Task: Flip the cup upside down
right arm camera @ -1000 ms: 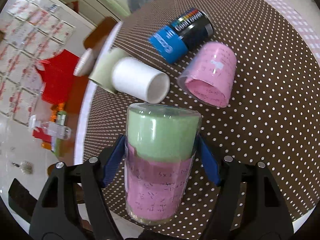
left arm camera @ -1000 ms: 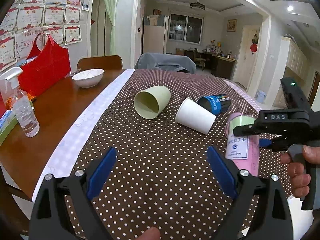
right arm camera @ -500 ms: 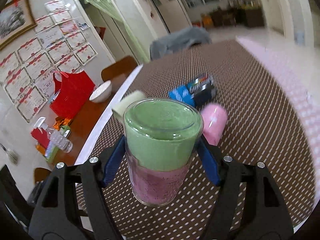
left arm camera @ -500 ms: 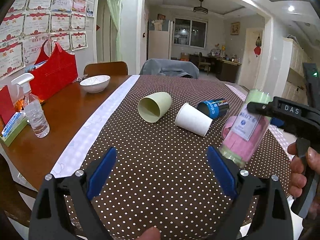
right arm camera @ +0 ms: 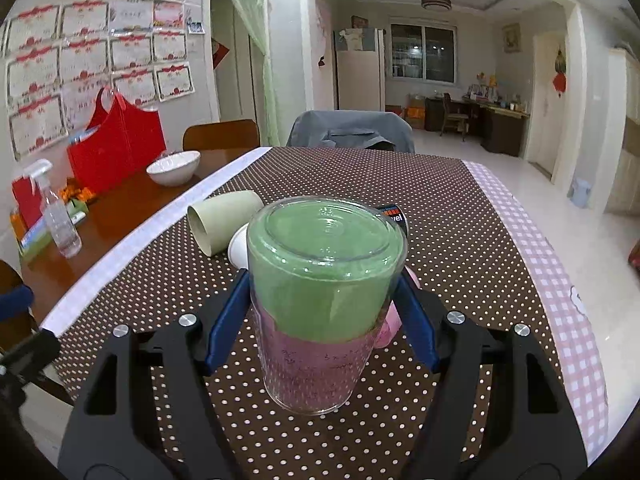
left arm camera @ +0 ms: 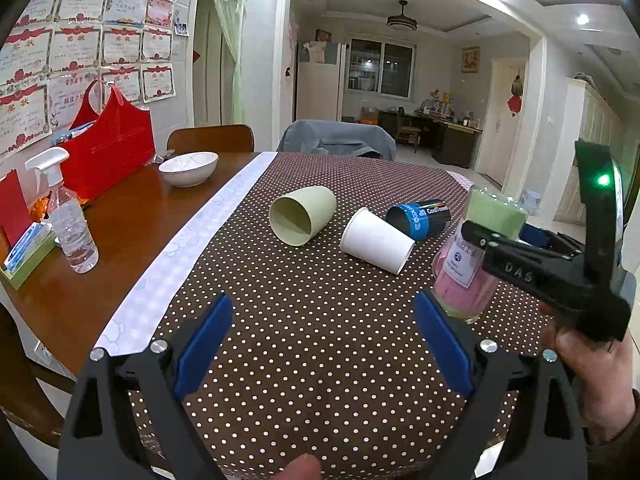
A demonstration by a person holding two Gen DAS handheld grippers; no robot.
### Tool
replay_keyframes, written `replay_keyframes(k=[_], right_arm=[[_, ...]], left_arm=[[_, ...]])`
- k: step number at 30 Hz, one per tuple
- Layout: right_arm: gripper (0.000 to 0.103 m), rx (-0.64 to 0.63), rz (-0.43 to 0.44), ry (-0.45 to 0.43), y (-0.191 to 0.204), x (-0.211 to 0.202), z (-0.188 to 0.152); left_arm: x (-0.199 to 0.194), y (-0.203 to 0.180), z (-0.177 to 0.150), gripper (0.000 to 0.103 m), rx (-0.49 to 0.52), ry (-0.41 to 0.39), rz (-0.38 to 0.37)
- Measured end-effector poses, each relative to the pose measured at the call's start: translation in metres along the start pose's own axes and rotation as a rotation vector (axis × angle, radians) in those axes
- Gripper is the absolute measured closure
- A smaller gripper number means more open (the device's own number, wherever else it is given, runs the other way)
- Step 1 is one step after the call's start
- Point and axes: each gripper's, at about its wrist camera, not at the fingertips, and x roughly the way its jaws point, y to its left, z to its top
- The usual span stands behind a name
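My right gripper [right arm camera: 322, 320] is shut on a clear cup [right arm camera: 320, 300] lined with green and pink paper. The cup is upside down, base up, its rim at or just above the dotted tablecloth [right arm camera: 460, 208]; I cannot tell if it touches. It also shows in the left wrist view [left arm camera: 472, 256] at the right, with the right gripper [left arm camera: 504, 248] clamped on it. My left gripper [left arm camera: 320, 344] is open and empty above the near cloth. A light green cup [left arm camera: 300, 220], a white paper cup [left arm camera: 376, 240] and a blue-black cup [left arm camera: 420, 218] lie on their sides.
A pink cup [right arm camera: 394, 322] lies mostly hidden behind the held cup. On the bare wood at the left stand a white bowl [left arm camera: 188, 168], a spray bottle [left arm camera: 70, 220] and a red bag [left arm camera: 108, 148]. Chairs stand at the table's far end.
The right gripper has turned the cup from tilted to fully base-up and lowered it toward the cloth. The left gripper has stayed open and nearly still.
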Motion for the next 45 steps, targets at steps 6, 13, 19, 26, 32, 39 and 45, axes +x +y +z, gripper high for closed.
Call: replay_keyframes(k=[6, 13, 19, 26, 32, 39, 45], right_arm=[[0.033, -0.026, -0.014, 0.018, 0.004, 0.01, -0.008], [0.032, -0.065, -0.014, 0.043, 0.011, 0.014, -0.014], [0.006, -0.006, 0.036, 0.029, 0.004, 0.001, -0.01], [0.006, 0.067, 0.105, 0.028, -0.004, -0.023, -0.004], [0.006, 0.154, 0.154, 0.049, -0.014, -0.049, 0.01], [0.006, 0.266, 0.189, 0.093, -0.028, -0.084, 0.02], [0.006, 0.277, 0.109, 0.024, -0.035, -0.124, 0.016]], left_arm=[[0.0, 0.005, -0.001, 0.012, -0.01, 0.004, 0.003], [0.0, 0.005, 0.0, 0.012, -0.011, 0.006, 0.005], [-0.004, 0.002, 0.001, 0.012, 0.0, 0.001, 0.002], [-0.012, -0.008, 0.003, 0.012, 0.02, -0.012, -0.004], [-0.025, -0.02, 0.007, 0.012, 0.038, -0.034, -0.016], [-0.046, -0.034, 0.016, 0.012, 0.067, -0.073, -0.031], [-0.073, -0.045, 0.022, 0.012, 0.097, -0.132, -0.018]])
